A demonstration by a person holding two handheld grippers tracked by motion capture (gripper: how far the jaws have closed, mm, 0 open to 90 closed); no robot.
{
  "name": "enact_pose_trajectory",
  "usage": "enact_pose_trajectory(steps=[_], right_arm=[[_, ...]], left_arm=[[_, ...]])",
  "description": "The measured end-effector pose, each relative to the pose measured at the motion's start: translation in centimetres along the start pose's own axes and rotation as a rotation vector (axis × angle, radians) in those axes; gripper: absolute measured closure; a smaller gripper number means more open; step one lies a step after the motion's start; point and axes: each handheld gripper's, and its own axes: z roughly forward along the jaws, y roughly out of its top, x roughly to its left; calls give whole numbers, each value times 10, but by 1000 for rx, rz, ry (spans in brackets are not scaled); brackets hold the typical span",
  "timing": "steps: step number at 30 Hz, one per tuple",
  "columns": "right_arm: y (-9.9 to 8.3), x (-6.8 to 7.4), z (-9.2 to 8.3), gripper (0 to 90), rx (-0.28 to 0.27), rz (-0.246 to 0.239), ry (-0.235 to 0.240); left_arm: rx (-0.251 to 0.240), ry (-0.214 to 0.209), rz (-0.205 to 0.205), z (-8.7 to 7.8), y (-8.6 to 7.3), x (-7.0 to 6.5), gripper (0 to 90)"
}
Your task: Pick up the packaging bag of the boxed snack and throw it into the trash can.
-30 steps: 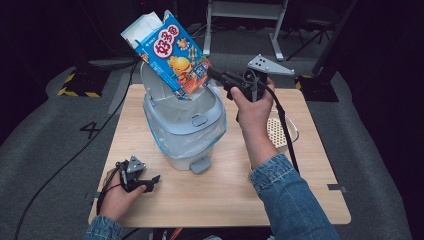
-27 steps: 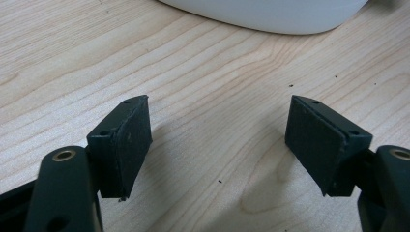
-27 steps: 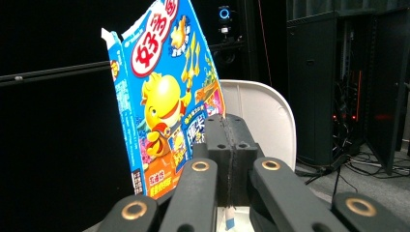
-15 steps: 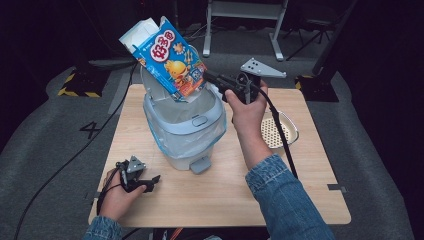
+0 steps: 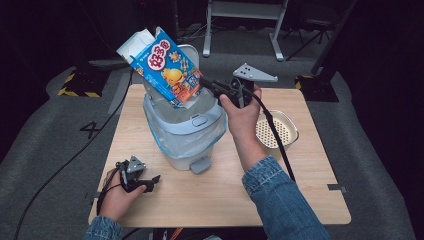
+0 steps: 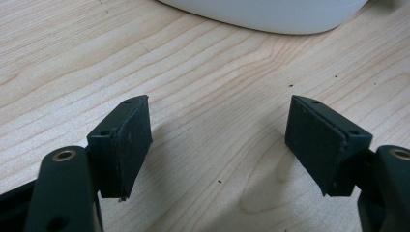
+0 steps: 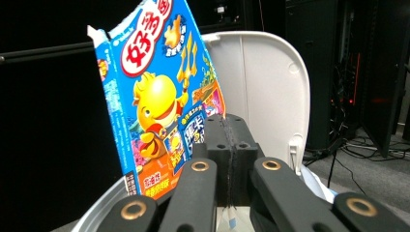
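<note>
Blue snack box (image 5: 167,67) is pinched by the closed right tongs (image 5: 206,85) above the bin (image 5: 187,132); left tongs (image 5: 152,180) are spread wide, empty.

Snack box (image 5: 167,70) now lower, nearer bin (image 5: 182,130)

Snack box (image 7: 154,96) top: cut off by the upper edge in the right gripper view.
Snack box lower corner: hidden behind the right hand-held gripper (image 7: 227,145).
Bin (image 6: 270,14): cropped to a white base edge in the left gripper view.
Bin interior: hidden behind the box (image 5: 167,67) in the high view.
Box's small print: too small to read.
</note>
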Motion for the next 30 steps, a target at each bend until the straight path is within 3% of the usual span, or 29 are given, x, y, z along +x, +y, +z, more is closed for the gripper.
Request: enact_pose_trajectory(steps=[3, 6, 9, 14, 19, 20, 23, 26, 30], right_arm=[[-3, -1, 1, 859, 8, -1, 5], [-5, -1, 3, 459, 28, -5, 7], [-5, -2, -2, 338, 16, -39, -27], [0, -4, -12, 332, 21, -47, -26], [6, -3, -34, 335, 47, -81, -41], [9, -2, -46, 334, 90, -126, -60], [11, -2, -61, 333, 136, -171, -85], [11, -3, -78, 331, 170, -176, -78], [6, -7, -100, 291, 231, -145, -84]], left_arm=[[1, 0, 0, 0, 0, 0, 250], [0, 0, 0, 0, 0, 0, 250], [-1, 0, -2, 0, 0, 0, 250], [-2, -1, -2, 0, 0, 0, 250], [2, -2, 0, 0, 0, 0, 250], [2, -2, -1, 0, 0, 0, 249], [2, -2, 0, 0, 0, 0, 249], [1, 0, 1, 0, 0, 0, 250], [1, 3, 2, 0, 0, 0, 250]])
